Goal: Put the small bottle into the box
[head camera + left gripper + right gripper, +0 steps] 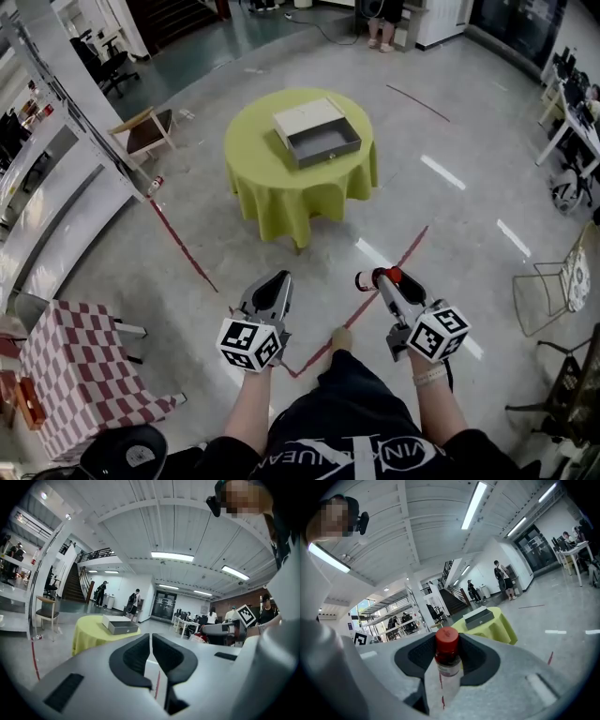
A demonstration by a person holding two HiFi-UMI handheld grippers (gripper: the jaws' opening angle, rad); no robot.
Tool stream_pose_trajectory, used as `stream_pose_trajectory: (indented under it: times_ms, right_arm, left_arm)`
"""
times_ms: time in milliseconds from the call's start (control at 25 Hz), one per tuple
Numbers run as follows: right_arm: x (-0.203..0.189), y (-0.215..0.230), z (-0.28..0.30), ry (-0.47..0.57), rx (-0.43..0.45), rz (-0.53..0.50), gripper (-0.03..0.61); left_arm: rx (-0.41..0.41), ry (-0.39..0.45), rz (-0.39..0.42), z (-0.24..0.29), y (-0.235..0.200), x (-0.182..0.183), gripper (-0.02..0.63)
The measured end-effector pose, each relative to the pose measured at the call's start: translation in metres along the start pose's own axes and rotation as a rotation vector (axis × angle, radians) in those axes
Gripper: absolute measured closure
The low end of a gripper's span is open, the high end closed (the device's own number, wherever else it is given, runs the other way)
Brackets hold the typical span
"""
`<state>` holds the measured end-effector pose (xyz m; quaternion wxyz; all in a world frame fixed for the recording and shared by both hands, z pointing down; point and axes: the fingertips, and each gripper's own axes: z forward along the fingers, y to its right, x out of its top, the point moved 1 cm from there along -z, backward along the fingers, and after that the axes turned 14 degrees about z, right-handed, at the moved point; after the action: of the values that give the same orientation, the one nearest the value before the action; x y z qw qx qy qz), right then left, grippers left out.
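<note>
A small clear bottle (448,660) with a red cap stands between the dark pads of my right gripper (449,654), which is shut on it. From the head view that bottle (367,278) pokes out of the right gripper (382,279), held over the floor well short of the table. The grey box (317,131), an open drawer-like case with a white lid part, lies on the round yellow-green table (253,164) ahead. My left gripper (273,281) hangs level beside the right one. Its pads meet in the left gripper view with nothing between them (151,656).
A red line (187,253) runs across the grey floor between me and the table. A checkered table (75,370) stands at lower left, a wooden chair (145,131) left of the round table, a wire chair (548,291) at right. People stand far back.
</note>
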<state>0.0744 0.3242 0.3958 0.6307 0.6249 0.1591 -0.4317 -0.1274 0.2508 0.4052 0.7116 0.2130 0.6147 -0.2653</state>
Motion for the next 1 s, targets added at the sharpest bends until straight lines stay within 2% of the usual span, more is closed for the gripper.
stream_pose_trajectory:
  times_ms: [680, 840, 1000]
  right_arm:
    - [0.062, 0.065, 0.097, -0.045, 0.055, 0.036, 0.431]
    - [0.071, 0.076, 0.106, -0.052, 0.071, 0.034, 0.431]
    - [0.080, 0.083, 0.109, -0.052, 0.073, 0.039, 0.431]
  left_arm:
    - [0.076, -0.026, -0.012, 0.099, -0.056, 0.013, 0.591]
    - [0.104, -0.002, -0.016, 0.113, -0.062, 0.016, 0.591]
    - [0.091, -0.023, 0.011, 0.124, -0.057, 0.018, 0.591]
